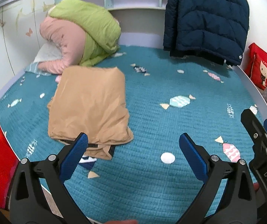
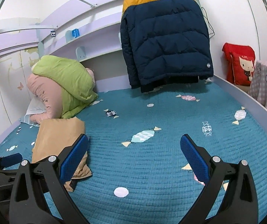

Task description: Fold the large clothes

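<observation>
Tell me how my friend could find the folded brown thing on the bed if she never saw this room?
Start at the teal candy-print bedspread. At its head end a green and pink quilt is piled on a pillow; just in front of that pile lies the folded tan garment. It is the only flat, squarish tan bundle on the bed, unlike the navy and yellow puffer jacket, which hangs up.

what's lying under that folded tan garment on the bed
The folded tan garment rests on the teal candy-print bedspread. At its near edge a dark strip and a navy-and-white patch peek out. Whatever else lies beneath is covered.
</observation>
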Demonstrator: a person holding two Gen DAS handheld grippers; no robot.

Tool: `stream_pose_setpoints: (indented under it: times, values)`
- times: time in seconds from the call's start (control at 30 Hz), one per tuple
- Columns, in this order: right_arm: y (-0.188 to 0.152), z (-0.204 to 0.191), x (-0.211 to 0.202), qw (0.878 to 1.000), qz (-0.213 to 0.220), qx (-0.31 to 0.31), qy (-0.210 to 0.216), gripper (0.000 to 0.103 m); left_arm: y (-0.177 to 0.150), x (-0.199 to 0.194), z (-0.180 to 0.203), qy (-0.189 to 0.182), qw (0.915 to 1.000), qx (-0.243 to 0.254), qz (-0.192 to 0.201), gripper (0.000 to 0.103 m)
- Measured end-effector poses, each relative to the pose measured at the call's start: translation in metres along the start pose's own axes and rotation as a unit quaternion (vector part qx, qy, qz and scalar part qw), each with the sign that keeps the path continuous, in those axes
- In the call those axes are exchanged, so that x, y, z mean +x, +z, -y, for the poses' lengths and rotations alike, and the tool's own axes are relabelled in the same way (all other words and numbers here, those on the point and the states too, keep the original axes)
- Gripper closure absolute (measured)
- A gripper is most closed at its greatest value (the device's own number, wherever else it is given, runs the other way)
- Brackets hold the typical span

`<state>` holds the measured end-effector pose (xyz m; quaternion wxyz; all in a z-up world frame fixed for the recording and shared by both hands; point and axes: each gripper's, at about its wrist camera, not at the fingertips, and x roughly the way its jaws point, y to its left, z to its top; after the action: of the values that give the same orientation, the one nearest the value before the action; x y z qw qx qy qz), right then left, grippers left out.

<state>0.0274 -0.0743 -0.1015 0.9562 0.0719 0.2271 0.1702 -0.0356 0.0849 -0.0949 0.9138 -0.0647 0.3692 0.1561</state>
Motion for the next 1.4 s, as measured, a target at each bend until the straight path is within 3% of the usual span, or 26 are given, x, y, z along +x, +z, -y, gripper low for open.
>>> stream_pose_setpoints:
  times: [0.17, 0.23, 0.37, 0.43, 0.53, 0.67, 0.73, 0.8, 0.87, 0.9, 1.0, 1.07, 1.13, 1.23, 1.4]
  values:
    - [-0.005, -0.011, 0.021, 0.998, -0.04, -0.002, 0.042, 0.008, -0.002, 0.024, -0.03, 0.002, 0.9982, -0.035, -0.048, 0.005]
    - [-0.012, -0.021, 0.049, 0.994, -0.099, 0.008, 0.047, 0.008, -0.003, 0.044, -0.05, 0.03, 0.9957, -0.048, -0.073, 0.005]
    - [-0.038, -0.041, 0.115, 0.967, -0.208, 0.067, 0.127, 0.008, -0.002, 0.082, -0.089, 0.086, 0.9887, -0.053, -0.111, 0.005]
    - [-0.045, -0.058, 0.145, 0.957, -0.245, 0.057, 0.144, 0.024, -0.003, 0.097, -0.104, 0.093, 0.986, -0.061, -0.125, 0.005]
    - [-0.054, -0.08, 0.194, 0.936, -0.3, 0.076, 0.166, 0.028, -0.001, 0.122, -0.122, 0.069, 0.9855, -0.07, -0.138, 0.005]
    - [-0.061, -0.104, 0.225, 0.924, -0.333, 0.068, 0.172, 0.032, -0.002, 0.153, -0.137, 0.05, 0.9832, -0.085, -0.154, 0.005]
    - [-0.063, -0.111, 0.232, 0.918, -0.347, 0.069, 0.18, 0.049, -0.004, 0.171, -0.148, 0.03, 0.9787, -0.107, -0.172, 0.006]
    - [-0.064, -0.112, 0.235, 0.909, -0.353, 0.088, 0.202, 0.056, -0.006, 0.185, -0.159, 0.013, 0.9735, -0.136, -0.183, 0.008]
    - [-0.066, -0.113, 0.236, 0.906, -0.36, 0.085, 0.207, 0.058, -0.004, 0.202, -0.169, -0.004, 0.9675, -0.163, -0.193, 0.03]
    - [-0.066, -0.113, 0.239, 0.904, -0.365, 0.082, 0.207, 0.062, -0.002, 0.21, -0.174, 0.002, 0.9652, -0.169, -0.199, 0.031]
    - [-0.075, -0.113, 0.247, 0.898, -0.391, 0.07, 0.192, 0.068, 0.011, 0.204, -0.167, 0.01, 0.9753, -0.121, -0.184, 0.057]
    - [-0.081, -0.115, 0.249, 0.891, -0.396, 0.074, 0.208, 0.075, 0.017, 0.193, -0.159, 0.003, 0.98, -0.091, -0.177, 0.084]
    - [-0.086, -0.122, 0.254, 0.88, -0.408, 0.081, 0.23, 0.084, 0.027, 0.177, -0.156, -0.015, 0.9824, -0.086, -0.165, 0.097]
    - [-0.093, -0.137, 0.263, 0.875, -0.41, 0.074, 0.245, 0.085, 0.049, 0.144, -0.155, -0.037, 0.9895, -0.079, -0.116, 0.097]
    - [-0.092, -0.169, 0.282, 0.851, -0.414, 0.114, 0.303, 0.087, 0.077, 0.119, -0.152, -0.045, 0.993, -0.068, -0.086, 0.098]
